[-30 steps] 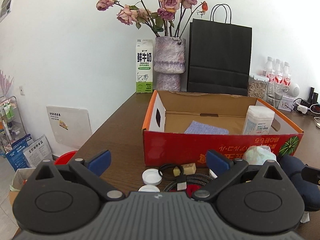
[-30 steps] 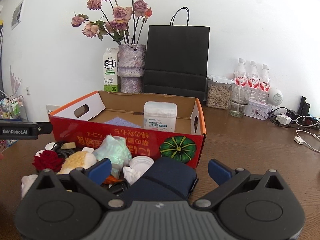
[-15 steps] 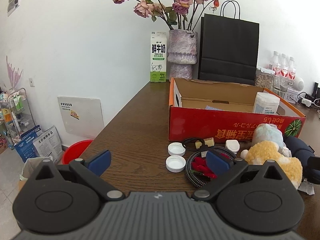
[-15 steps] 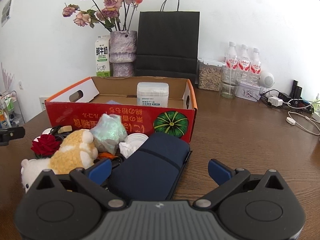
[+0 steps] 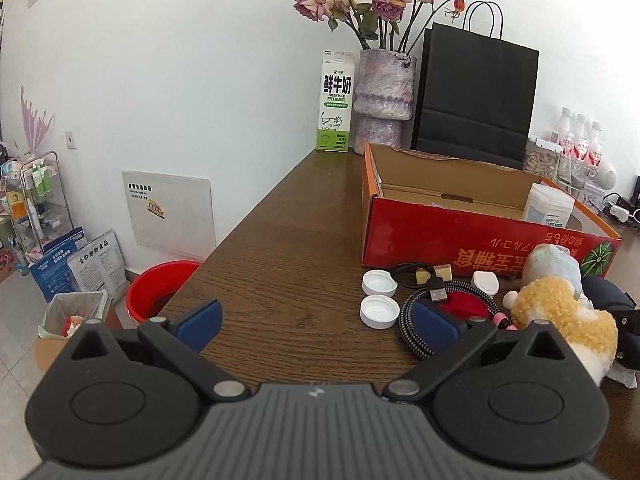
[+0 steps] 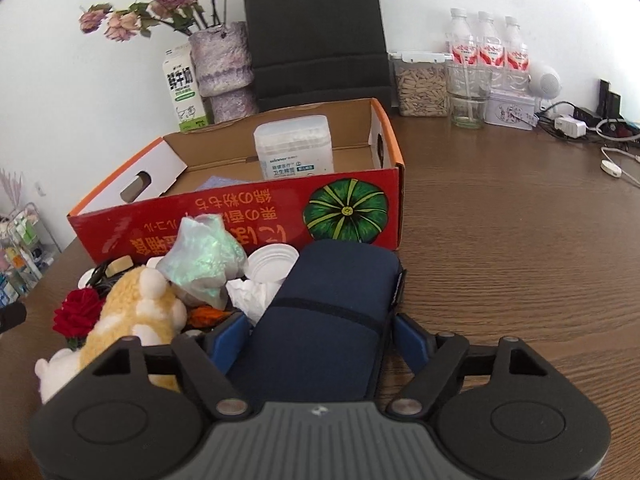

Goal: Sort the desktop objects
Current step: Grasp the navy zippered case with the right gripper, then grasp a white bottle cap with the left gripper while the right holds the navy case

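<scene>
Your right gripper (image 6: pixel 320 340) straddled the near end of the navy pouch (image 6: pixel 332 308), its blue pads (image 6: pixel 230 340) spread on either side, contact unclear. The pouch lay just before the red box (image 6: pixel 240 216), beside the plush toy (image 6: pixel 136 312). Your left gripper (image 5: pixel 316 320) hung spread wide, empty, above the table (image 5: pixel 288 240).

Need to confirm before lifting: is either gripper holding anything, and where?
Left gripper: nothing. Right gripper straddles the near end of the navy fabric zip case, fingers beside it; a firm hold cannot be told.

Both the left gripper (image 5: pixel 316 322) and right gripper (image 6: pixel 320 340) have black ribbed bodies, silver pivot screws, blue pads
</scene>
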`<state>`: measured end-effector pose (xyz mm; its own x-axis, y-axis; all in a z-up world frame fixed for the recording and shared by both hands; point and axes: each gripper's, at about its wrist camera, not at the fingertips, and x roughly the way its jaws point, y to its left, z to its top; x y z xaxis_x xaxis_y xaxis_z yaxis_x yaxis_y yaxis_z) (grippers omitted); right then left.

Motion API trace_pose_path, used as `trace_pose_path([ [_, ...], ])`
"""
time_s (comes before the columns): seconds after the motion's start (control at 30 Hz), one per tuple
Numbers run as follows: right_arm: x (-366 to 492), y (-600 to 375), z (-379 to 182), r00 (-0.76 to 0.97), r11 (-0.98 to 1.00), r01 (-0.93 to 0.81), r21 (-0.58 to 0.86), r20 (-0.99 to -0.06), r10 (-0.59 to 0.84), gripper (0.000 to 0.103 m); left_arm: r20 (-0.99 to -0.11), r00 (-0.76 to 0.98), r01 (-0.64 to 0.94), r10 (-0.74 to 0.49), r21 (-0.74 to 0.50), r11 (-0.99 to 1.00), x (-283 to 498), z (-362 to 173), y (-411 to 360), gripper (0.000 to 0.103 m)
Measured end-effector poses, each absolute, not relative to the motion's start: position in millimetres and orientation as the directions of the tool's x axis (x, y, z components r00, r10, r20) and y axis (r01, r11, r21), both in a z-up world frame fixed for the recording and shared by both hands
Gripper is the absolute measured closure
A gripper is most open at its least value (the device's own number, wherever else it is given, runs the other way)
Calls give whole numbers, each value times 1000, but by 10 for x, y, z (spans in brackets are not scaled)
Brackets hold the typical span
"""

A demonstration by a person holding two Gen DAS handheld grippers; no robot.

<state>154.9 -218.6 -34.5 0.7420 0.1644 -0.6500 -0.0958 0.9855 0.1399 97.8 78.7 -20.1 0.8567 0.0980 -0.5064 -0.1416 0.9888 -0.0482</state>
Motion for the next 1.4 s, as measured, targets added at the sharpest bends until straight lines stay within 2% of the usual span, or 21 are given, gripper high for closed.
trace_pose_path([
  [0.2,1483,-2286,-228,755,981,-124,147,-628,190,45,-509,856,-140,93,-56,989,965,-218,797,0],
  [0.3,1459,-2353,-219,758,981,-124,150,-623,191,48,-515,852,-142,94,-55,988,979,-220,790,0],
  [0.47,1477,-2536,-225,749,976,-123,179,-628,210,48,-517,851,-141,96,-49,989,986,-217,775,0],
  [0.57,1509,-2586,-252,741,979,-112,171,-643,197,39,-521,848,-141,95,-48,989,995,-227,758,0],
  [0.67,1536,-2592,-277,734,981,-105,164,-652,187,37,-525,846,-140,98,-41,989,1005,-230,737,0],
  [0.8,1601,-2498,-328,721,988,-104,111,-676,151,28,-526,845,-139,99,-36,990,1014,-228,722,0],
  [0.87,1640,-2445,-367,715,992,-101,73,-688,123,29,-529,842,-141,104,-30,990,1023,-233,719,0],
  [0.9,1654,-2426,-384,716,994,-97,58,-689,110,34,-531,841,-143,107,-27,989,1031,-236,719,0],
  [1.07,1580,-2379,-409,757,994,-105,18,-647,92,42,-553,825,-142,115,-7,990,1133,-282,730,0],
  [1.4,1506,-2502,-388,812,998,-52,25,-580,57,43,-612,776,-123,150,85,989,1446,-390,649,0],
])
